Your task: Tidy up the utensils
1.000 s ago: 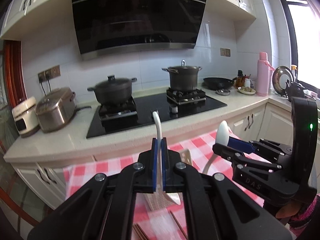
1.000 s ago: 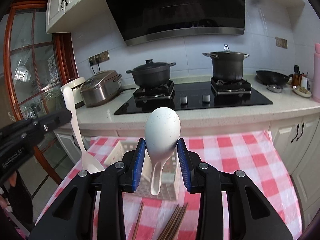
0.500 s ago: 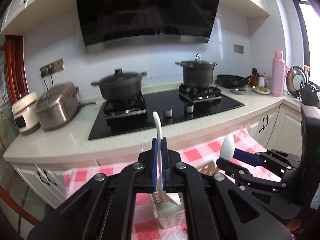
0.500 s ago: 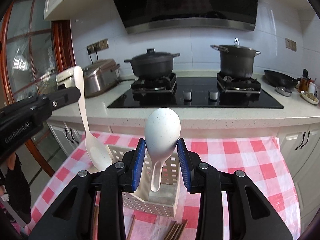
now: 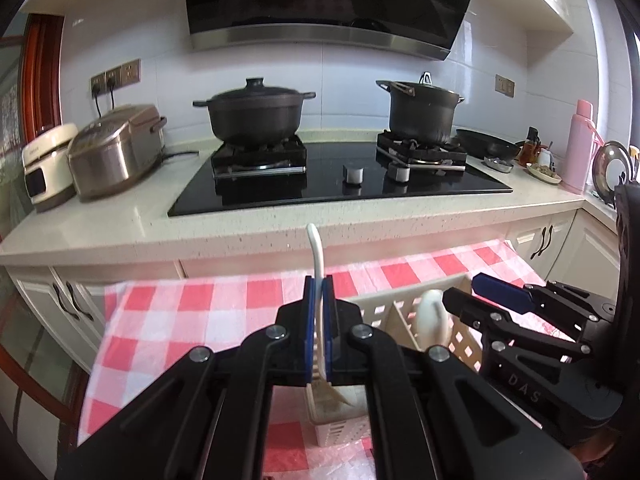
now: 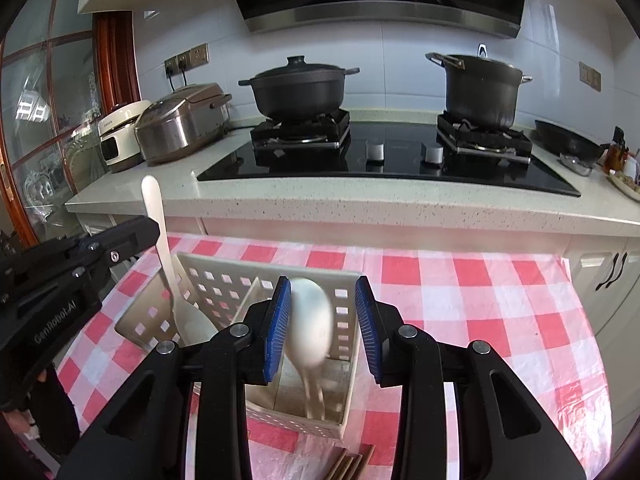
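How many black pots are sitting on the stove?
2. A wide lidded pot sits on the left burner, and a taller pot on the right burner. A dark pan rests on the counter beside the stove.

On the bench [image 6: 480, 300] in front of the kitchen counter [image 6: 360, 204] stands a divided basket [image 6: 224, 280], one spoon [image 6: 310, 320] in its right compartment, a second spoon [image 6: 168, 268] over its left, chopsticks [image 6: 348, 462] lying before it.
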A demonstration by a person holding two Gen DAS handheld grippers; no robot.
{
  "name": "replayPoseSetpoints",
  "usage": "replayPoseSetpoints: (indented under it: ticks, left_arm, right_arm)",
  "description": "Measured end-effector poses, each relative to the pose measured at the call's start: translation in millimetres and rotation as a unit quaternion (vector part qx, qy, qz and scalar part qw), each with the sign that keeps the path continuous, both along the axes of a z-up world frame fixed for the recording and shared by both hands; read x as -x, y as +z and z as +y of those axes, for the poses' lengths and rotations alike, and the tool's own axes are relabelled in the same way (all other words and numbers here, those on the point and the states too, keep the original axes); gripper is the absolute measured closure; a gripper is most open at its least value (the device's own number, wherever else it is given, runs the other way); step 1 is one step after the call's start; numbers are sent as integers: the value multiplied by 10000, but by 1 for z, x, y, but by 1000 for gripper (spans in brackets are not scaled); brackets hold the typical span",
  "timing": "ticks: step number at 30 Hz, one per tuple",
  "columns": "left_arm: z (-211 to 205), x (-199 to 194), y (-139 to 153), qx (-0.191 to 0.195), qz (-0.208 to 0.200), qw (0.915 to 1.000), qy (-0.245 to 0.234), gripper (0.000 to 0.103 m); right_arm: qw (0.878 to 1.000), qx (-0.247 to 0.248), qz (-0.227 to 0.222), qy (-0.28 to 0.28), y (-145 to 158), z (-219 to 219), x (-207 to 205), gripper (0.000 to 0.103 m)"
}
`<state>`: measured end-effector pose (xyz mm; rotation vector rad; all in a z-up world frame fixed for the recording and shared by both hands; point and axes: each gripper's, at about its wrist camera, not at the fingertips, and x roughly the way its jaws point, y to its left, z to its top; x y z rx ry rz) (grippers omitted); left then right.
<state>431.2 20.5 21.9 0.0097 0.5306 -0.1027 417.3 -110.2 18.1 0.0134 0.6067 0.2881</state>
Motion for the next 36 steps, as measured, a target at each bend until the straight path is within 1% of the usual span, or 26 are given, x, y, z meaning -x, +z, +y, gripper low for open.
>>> replayPoseSetpoints:
  ticks: [3,5,6,8,12,14,15,16,17,19,23,27,30,32,36]
  left_arm:
    - [2,2,-2,47,-1,10000,57,98]
    - [4,6,1,72,-30,9999,100,94]
    - [6,10,3,80,-73,9998,144,86]
    - [9,19,10,103,-172,9995,230,62]
    - [16,47,23,147,-371,9984,407,48]
    - [19,64,28,171,-499,9973,503,32]
    - [21,75,31,176,-604,9964,569,27]
    - [22,83,34,172,-684,9956,614,17]
    - [24,96,36,161,-799,9944,674,11]
    - [27,114,40,146,-910,9930,742,5]
    - [32,146,40,148,-841,9936,738,5]
    - [36,173,29,47,-769,9936,821,5]
    - [38,186,17,78,-623,9944,845,5]
    - [41,194,4,111,-469,9950,871,5]
    - [43,200,-21,63,-243,9950,964,5]
  right_arm:
    - [10000,-16,-13,-13,2,-2,4,68]
    - [10000,-33,-51,-26,6,-5,8,68]
    - [10000,-45,-75,-33,8,-6,11,68]
    - [9999,-75,-139,-48,15,-9,19,68]
    - [9995,-123,-284,-55,30,-15,41,67]
    - [9992,-149,-375,-62,38,-18,53,64]
    - [9989,-171,-437,-80,42,-20,62,60]
    - [9986,-183,-483,-97,46,-22,69,58]
    - [9984,-191,-520,-107,48,-24,76,57]
    - [9980,-196,-582,-130,53,-28,92,57]
    - [9976,-211,-628,-192,53,-35,123,46]
    - [9975,-199,-640,-231,44,-39,156,41]
    - [9980,-176,-571,-222,32,-39,174,38]
    - [9984,-172,-477,-236,20,-40,184,37]
    - [9993,-163,-223,-260,-3,-41,193,37]
